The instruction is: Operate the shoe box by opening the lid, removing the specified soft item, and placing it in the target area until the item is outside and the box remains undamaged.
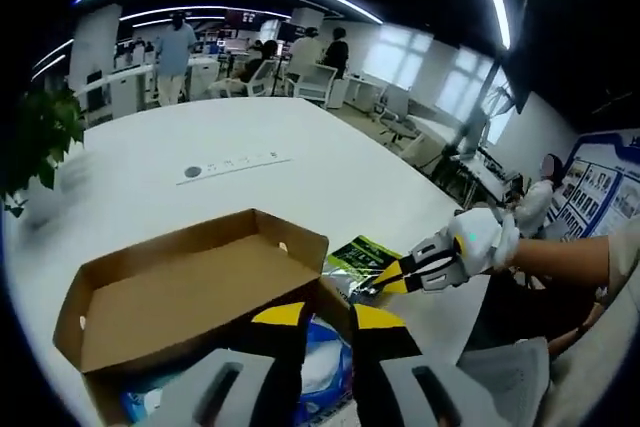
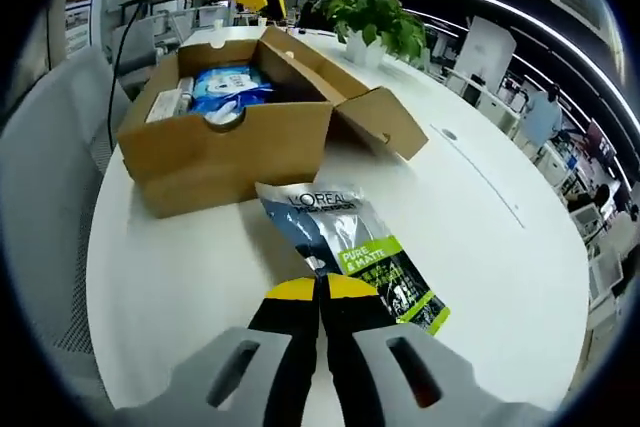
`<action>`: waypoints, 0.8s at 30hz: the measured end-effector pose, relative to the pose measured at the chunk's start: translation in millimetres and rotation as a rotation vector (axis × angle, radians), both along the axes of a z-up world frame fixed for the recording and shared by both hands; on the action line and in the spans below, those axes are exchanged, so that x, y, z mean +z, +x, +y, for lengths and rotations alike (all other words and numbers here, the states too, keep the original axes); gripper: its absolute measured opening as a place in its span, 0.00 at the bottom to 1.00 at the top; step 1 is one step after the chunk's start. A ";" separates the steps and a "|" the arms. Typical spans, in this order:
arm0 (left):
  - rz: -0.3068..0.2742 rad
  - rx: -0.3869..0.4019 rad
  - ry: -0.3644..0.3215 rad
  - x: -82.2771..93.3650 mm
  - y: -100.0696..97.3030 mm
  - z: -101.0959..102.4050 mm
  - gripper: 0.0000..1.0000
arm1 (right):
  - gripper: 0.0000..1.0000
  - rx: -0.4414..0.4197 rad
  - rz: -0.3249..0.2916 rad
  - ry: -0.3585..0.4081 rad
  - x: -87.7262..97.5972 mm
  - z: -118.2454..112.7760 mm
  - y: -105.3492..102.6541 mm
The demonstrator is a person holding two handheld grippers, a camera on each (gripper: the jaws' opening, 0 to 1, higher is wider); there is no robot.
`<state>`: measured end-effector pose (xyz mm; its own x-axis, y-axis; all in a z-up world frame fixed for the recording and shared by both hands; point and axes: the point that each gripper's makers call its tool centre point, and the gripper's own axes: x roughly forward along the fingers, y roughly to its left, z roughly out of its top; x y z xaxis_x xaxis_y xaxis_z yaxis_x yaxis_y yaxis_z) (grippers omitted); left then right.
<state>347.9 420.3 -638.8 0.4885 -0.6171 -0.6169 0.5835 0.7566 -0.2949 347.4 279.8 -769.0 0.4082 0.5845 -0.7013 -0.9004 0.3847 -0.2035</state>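
Note:
An open cardboard shoe box stands on the white table, its lid folded back. Blue-and-white packets lie inside it. A flat black, silver and green sachet lies on the table in front of the box. My right gripper is shut, and the sachet's near edge runs in between its yellow tips. In the left gripper view it comes in from the right, with a hand behind it and the sachet at its tips. My left gripper hovers over the box with a gap between its jaws, above a blue packet.
A potted plant stands on the table past the box. A socket strip is set into the tabletop. A grey chair is at the table's rounded edge. People and desks are far behind.

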 end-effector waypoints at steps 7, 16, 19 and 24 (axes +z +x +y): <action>-0.008 0.046 0.003 -0.3 -4.1 25.6 0.17 | 0.00 0.012 0.008 -0.030 -5.5 -1.5 4.6; -0.009 0.123 0.015 -3.4 -12.6 61.8 0.18 | 0.00 0.000 0.005 -0.074 -12.5 -6.3 18.2; -0.004 0.153 0.017 -5.8 -16.2 75.5 0.18 | 0.00 -0.008 0.006 -0.080 -12.5 -7.3 20.1; -0.002 0.195 0.023 -6.2 -26.4 93.4 0.18 | 0.01 0.004 0.009 -0.097 -15.8 -7.5 19.6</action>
